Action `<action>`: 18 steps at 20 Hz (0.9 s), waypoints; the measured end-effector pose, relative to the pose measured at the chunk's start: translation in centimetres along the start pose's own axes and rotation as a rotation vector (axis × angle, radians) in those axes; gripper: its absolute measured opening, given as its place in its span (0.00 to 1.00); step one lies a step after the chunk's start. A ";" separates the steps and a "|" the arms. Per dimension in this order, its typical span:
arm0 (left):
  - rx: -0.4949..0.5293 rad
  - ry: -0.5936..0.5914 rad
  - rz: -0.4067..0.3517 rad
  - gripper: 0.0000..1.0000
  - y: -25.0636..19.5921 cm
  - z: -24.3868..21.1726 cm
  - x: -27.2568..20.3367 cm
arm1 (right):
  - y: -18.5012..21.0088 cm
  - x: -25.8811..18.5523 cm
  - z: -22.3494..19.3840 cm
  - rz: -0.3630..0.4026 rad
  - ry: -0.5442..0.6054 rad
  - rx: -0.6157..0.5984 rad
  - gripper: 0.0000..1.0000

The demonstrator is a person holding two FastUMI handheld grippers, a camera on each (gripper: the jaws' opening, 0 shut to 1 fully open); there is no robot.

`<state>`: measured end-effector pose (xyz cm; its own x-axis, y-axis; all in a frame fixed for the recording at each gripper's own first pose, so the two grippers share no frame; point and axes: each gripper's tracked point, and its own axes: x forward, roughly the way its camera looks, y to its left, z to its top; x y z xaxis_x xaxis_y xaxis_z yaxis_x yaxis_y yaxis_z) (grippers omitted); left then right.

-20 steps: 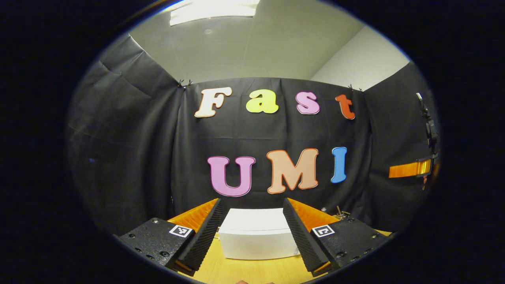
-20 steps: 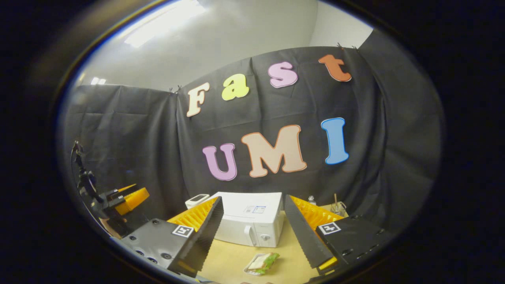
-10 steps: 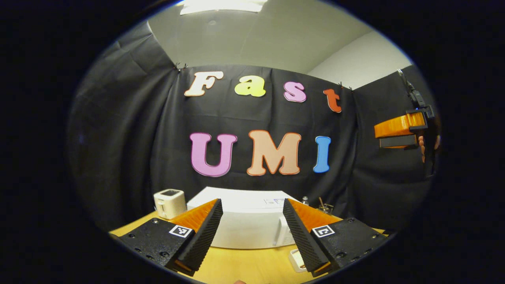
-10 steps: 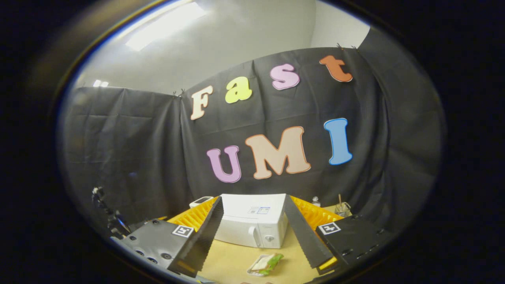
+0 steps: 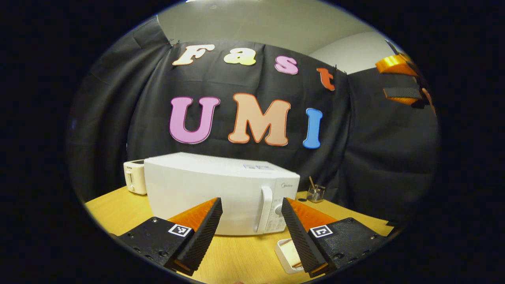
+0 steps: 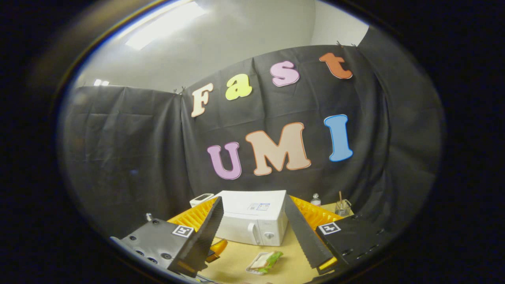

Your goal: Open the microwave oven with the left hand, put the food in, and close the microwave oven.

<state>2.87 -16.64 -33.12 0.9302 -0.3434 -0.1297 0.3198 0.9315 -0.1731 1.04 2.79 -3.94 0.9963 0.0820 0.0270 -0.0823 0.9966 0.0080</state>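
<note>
Microwave oven (image 5: 221, 193) sits shut on the bench (image 5: 118, 205); left tool (image 5: 250, 232) gapes wide near its handle (image 5: 265, 209). Right tool (image 6: 252, 232) gapes wide above the food (image 6: 264, 262).

One white microwave oven (image 5: 221, 193) is standing on one wooden table (image 5: 114, 205), with one white toaster (image 5: 135, 182) sitting at its left side. One tray of food (image 6: 263, 262) is lying in front of the oven, while one glass jar (image 5: 315, 193) holding a stick and one small bottle (image 6: 314, 200) are standing to the oven's right. Two grippers are showing: one left gripper (image 5: 250, 232) and one right gripper (image 6: 254, 232), each with its two fingers spread apart.
</note>
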 end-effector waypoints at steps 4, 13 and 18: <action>0.025 0.030 -0.025 0.92 -1.6 -3.3 3.3 | -0.5 -0.2 -0.5 0.005 0.000 -0.004 0.98; 0.046 0.057 0.007 0.85 -1.6 -6.3 9.9 | -0.8 0.0 -0.8 0.012 0.013 -0.029 0.98; 0.055 0.094 0.032 0.74 -1.6 -8.0 12.3 | -1.4 0.1 -1.0 -0.001 0.007 -0.049 0.98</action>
<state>12.36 -23.31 -42.28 0.9197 -0.3211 -0.2259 0.3025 0.9464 -0.1136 1.29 1.44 -4.97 0.9965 0.0813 0.0201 -0.0804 0.9959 -0.0414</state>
